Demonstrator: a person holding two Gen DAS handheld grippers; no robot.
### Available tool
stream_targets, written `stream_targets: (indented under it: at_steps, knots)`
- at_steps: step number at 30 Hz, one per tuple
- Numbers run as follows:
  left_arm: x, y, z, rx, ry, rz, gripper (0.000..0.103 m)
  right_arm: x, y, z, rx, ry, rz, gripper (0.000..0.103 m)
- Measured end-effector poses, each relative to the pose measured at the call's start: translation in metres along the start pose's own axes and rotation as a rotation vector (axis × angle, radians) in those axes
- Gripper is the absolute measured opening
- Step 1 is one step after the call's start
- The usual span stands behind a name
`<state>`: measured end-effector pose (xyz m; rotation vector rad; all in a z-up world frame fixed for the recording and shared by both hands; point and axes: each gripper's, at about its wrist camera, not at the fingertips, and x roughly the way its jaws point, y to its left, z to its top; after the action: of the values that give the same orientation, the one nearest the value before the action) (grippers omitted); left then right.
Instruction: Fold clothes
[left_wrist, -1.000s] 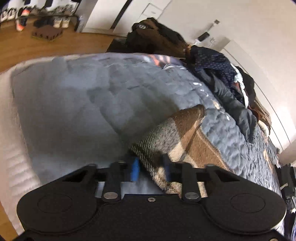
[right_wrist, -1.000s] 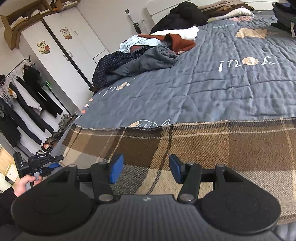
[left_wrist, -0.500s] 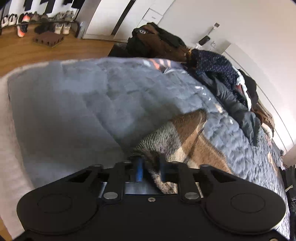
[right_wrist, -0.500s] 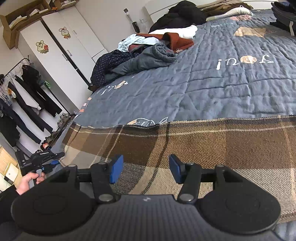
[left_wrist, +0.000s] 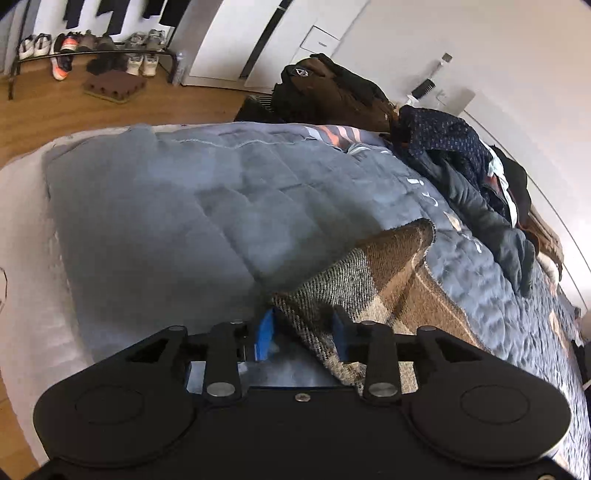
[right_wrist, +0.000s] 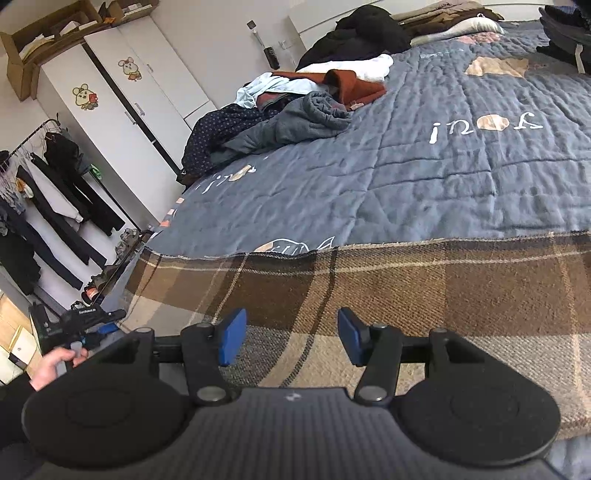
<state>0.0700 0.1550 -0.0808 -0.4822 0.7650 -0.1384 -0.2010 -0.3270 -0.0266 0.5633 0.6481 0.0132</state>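
Observation:
A brown and beige plaid cloth (right_wrist: 406, 288) lies spread flat across the near part of the bed. In the left wrist view one corner of the plaid cloth (left_wrist: 391, 266) rises off the quilt and runs down between the fingers of my left gripper (left_wrist: 302, 332), whose jaws stand apart around it. My right gripper (right_wrist: 291, 336) is open just above the plaid's near edge, nothing between its blue pads. The right wrist view also shows the left gripper (right_wrist: 92, 317) at the cloth's far left corner, held by a hand (right_wrist: 55, 363).
A blue-grey quilt (right_wrist: 406, 177) covers the bed. A pile of loose clothes (right_wrist: 295, 110) sits at its far left side, and dark garments (right_wrist: 565, 26) lie far right. A wardrobe (right_wrist: 122, 103), a hanging rail (right_wrist: 48, 192) and a shoe rack (left_wrist: 92, 48) stand beyond the bed.
My left gripper pinched the plaid corner half a second ago; its jaws now stand wider apart. The right gripper has hardly moved.

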Motion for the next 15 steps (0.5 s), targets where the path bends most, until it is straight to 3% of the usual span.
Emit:
stream_targets:
  at_steps: [3, 6, 8, 9, 10, 15]
  knots:
    - [0.005, -0.008, 0.001, 0.022, 0.001, 0.007, 0.045, 0.002, -0.004, 0.0, 0.012, 0.004, -0.002, 0.054]
    - [0.009, -0.013, 0.003, 0.025, -0.001, 0.014, 0.046, 0.004, -0.004, -0.001, 0.009, 0.01, -0.007, 0.054]
    - [0.009, -0.016, 0.004, 0.038, -0.003, 0.013, 0.036, 0.003, -0.003, 0.0, 0.0, 0.007, -0.004, 0.054]
    - [0.008, -0.017, 0.006, 0.05, -0.004, 0.011, 0.02, 0.002, -0.003, 0.0, 0.001, 0.005, -0.001, 0.054]
    - [0.003, -0.023, 0.008, 0.074, -0.012, 0.004, 0.014, 0.001, -0.004, 0.001, 0.006, 0.001, -0.001, 0.054]
    - [-0.02, -0.054, 0.018, 0.195, -0.052, -0.03, 0.01, -0.003, -0.011, 0.003, 0.031, -0.012, -0.013, 0.054]
